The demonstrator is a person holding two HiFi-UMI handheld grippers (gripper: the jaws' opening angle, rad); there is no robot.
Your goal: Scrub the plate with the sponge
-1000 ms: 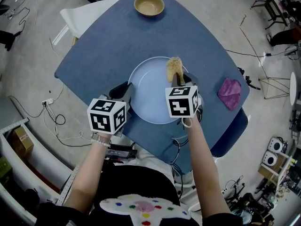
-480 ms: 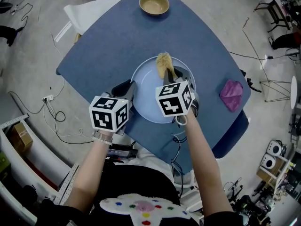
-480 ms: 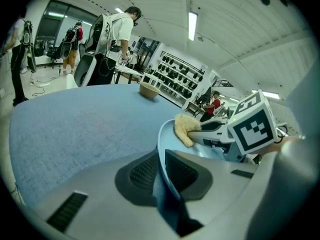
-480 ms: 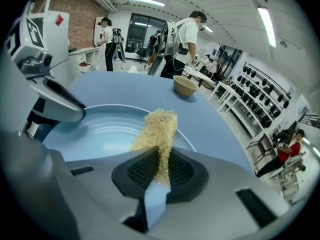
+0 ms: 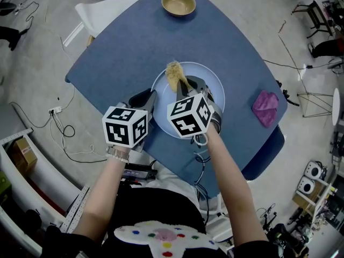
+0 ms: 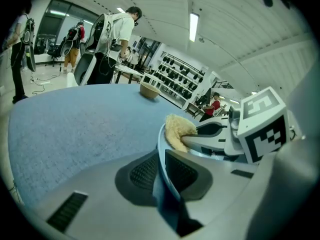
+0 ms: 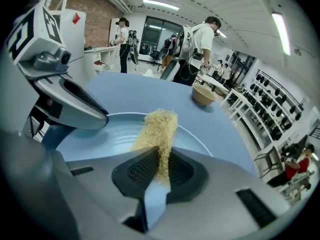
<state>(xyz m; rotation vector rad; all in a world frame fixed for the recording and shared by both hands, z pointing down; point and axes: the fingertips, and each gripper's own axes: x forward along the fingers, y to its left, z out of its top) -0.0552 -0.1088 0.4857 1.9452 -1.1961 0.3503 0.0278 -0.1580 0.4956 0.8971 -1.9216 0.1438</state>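
Observation:
A pale blue plate [image 5: 209, 87] lies on the blue table, near its front edge. My left gripper [image 5: 151, 100] is shut on the plate's left rim [image 6: 161, 154], which runs between the two pads. A yellow fibrous sponge [image 5: 174, 74] rests on the plate's upper left part, pinched in my right gripper [image 5: 185, 87]. In the right gripper view the sponge [image 7: 157, 134] stands up between the pads over the plate [image 7: 105, 139]. The left gripper view shows the sponge [image 6: 177, 130] just beyond the rim.
A tan bowl [image 5: 179, 3] sits at the table's far edge. A purple cloth [image 5: 265, 107] lies at the right edge. A white chair [image 5: 99, 11] stands beyond the far left edge. Cables lie on the floor to the left. People stand in the background of both gripper views.
My right gripper has swept the sponge leftward across the plate, from its upper right part to its upper left part. The left gripper keeps its hold on the rim.

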